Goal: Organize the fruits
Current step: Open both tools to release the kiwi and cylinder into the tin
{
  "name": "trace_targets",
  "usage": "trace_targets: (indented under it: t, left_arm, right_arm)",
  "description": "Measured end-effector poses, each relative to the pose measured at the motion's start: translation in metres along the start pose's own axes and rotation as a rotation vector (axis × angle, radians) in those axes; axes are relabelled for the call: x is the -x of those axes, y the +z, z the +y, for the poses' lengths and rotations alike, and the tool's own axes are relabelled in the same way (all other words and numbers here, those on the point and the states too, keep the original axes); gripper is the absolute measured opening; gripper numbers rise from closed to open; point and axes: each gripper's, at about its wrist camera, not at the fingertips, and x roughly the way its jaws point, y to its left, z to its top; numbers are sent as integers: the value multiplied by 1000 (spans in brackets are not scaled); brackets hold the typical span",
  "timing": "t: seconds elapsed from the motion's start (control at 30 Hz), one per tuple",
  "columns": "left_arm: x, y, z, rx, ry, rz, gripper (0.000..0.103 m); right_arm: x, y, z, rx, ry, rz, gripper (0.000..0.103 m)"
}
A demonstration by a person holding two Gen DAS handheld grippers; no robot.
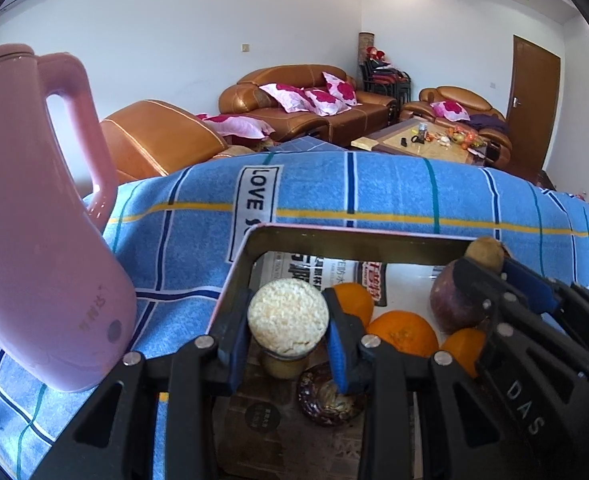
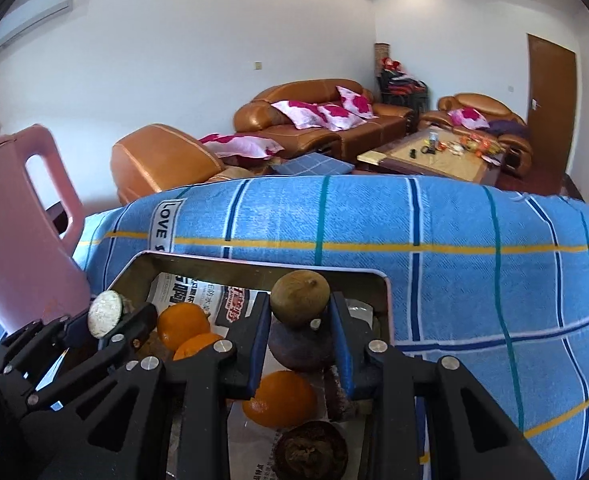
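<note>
Blue-padded left gripper clamps a white puffed cake; your right gripper clamps a brown-green fruit above the tray. Squeeze harder and the cake may crumble; release carelessly and the fruit may roll off the purple fruit beneath.

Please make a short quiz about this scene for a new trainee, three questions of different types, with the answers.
1. True or false: the left gripper is empty.
2. What does the right gripper hold? A) an orange B) a brownish-green round fruit C) the pink jug
3. Fill in: the pink jug stands on the ____ checked cloth.

Key:
1. False: it is shut on a round white puffed cake.
2. B, the brownish-green round fruit, above the metal tray with oranges.
3. Blue.
</note>
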Motion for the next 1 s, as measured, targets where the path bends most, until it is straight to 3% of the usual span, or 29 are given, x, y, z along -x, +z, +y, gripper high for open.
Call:
trace_targets:
  t: [0.2,0.53,0.63,0.77,0.83,0.9,1.0]
  left_arm:
    - [0,0,4,15,-21,7,35]
    - [2,-1,5,4,-29,5,35]
    - [3,-2,4,6,-28,5,35]
    - [2,-2,4,7,-27,6,35]
    - [3,-3,4,11,-27,6,35]
    - [4,-4,4,16,-29,6,35]
    - [8,-6,2,11,-21,-6,35]
  right_arm:
    - [2,-1,3,21,72,-13,32]
    - [2,-2,3,-45,289,-19,32]
    - [2,-4,0,-67,308,-20,36]
    - [4,-5,-1,-85,316,-27,53]
    - [7,-5,-2,-91,310,-40,53]
    - [16,-6,-4,-94,258,-81,53]
    - [32,-8,-4,-57,90,-156,53]
